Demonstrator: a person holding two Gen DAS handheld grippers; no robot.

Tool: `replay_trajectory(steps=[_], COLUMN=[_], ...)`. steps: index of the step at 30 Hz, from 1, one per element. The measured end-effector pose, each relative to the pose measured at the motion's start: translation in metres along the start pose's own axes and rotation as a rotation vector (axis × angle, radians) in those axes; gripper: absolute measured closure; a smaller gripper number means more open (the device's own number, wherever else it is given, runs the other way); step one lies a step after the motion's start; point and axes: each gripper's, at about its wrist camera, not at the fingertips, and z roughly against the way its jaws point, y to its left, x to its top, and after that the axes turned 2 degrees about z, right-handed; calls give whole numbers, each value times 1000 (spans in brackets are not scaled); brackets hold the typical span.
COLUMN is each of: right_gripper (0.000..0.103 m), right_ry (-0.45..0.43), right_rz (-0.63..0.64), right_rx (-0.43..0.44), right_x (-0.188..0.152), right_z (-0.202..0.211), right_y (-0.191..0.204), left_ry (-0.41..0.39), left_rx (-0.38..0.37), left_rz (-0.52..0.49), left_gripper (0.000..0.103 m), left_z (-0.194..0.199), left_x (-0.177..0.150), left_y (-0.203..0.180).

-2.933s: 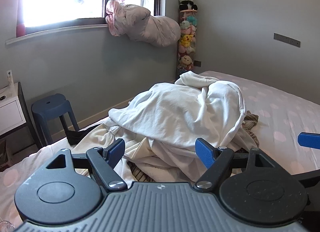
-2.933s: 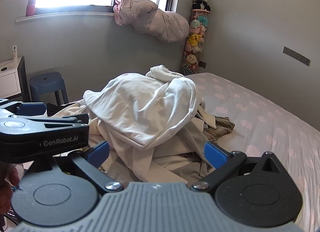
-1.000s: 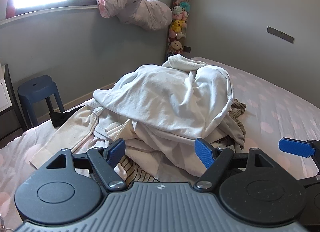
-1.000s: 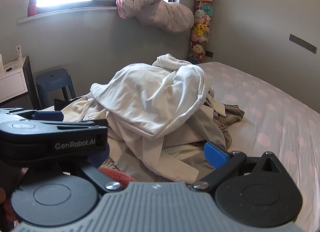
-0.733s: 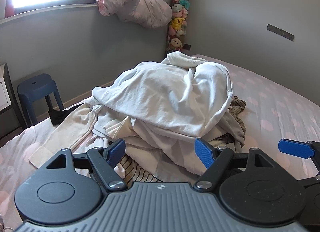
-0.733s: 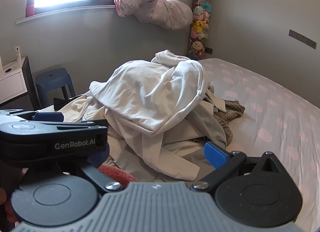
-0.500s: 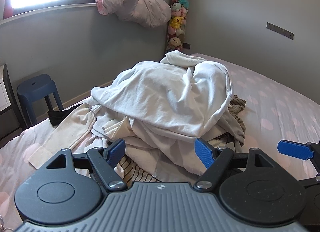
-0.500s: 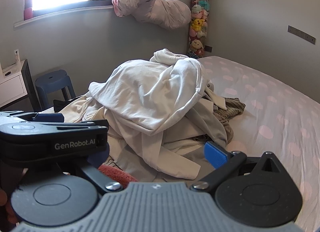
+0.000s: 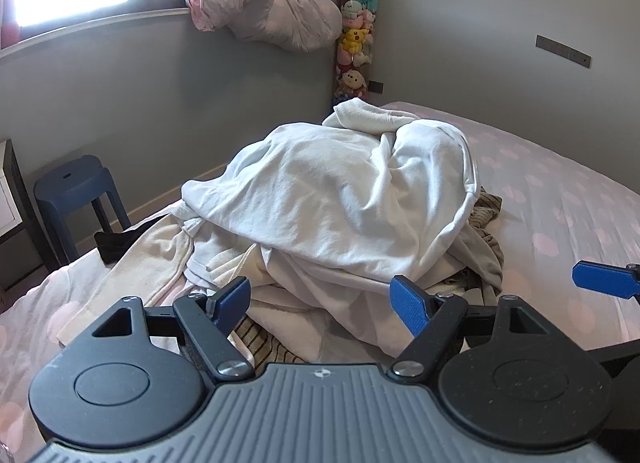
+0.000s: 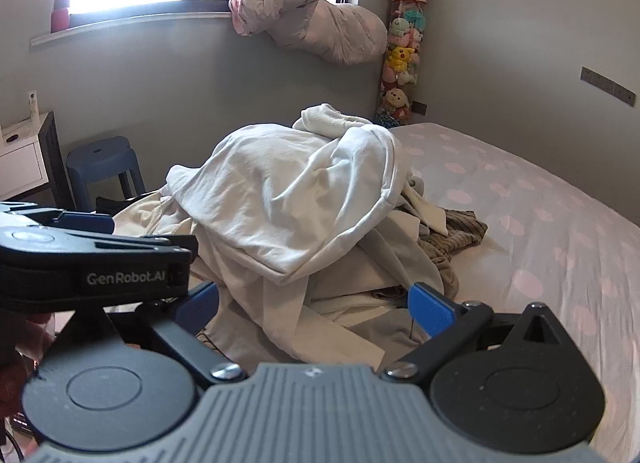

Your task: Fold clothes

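A heap of crumpled clothes [image 9: 340, 207] lies on the bed, a white garment [image 10: 288, 199] draped over the top and cream pieces underneath. A striped brown piece [image 10: 460, 231] pokes out on the right, and striped fabric [image 9: 260, 347] shows at the near edge. My left gripper [image 9: 320, 303] is open just short of the heap, nothing between its blue pads. My right gripper [image 10: 316, 303] is open too, low in front of the heap. The left gripper's body [image 10: 92, 263] crosses the right wrist view at the left; a blue pad of the right gripper [image 9: 600, 279] shows at the left wrist view's right edge.
The bed has a pink polka-dot sheet [image 10: 540, 223]. A blue stool [image 9: 76, 191] and a white nightstand [image 10: 24, 167] stand by the wall at left. A pink bundle [image 9: 264, 19] hangs off the windowsill. Plush toys [image 10: 400, 51] hang in the corner.
Both grippers have drifted slightly nearer the heap and a little higher over the last second. Both stay open. The clothes have not moved.
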Motion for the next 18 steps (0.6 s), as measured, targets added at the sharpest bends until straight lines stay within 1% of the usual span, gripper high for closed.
replay_trajectory(steps=[3,7,9,12,14,15,16,18], right_gripper=[1,1,1,3,12,24,32,35], right_ry=[-1,9,20,29,33,35,41,52], right_rz=[12,11,7,-9,-17,-19,-20,-35], right_rx=[2,13,18,32,37,35,36,36], right_x=[7,19,25,35,42,45,49,54], right_z=[-11,-31,-43,-61,-74,-81,-90,-106], right_y=[-8,-20,-27,-38,-44,-47,-51,-58], left_ry=[14,36,38,62,82,89,96,110], left_rx=[-11,-44,-33,-53,-61,-60,-58,-56], left_rz=[13,39,32,46,59,63,67,74], left_gripper=[27,27,27,27,27,27,27,27], left_z=[-11,-31,-42,-59,-73,-78,-83,-93], left_x=[6,19,27,39,46,49,52,57], left_y=[8,19,21,26,29,29,29,30])
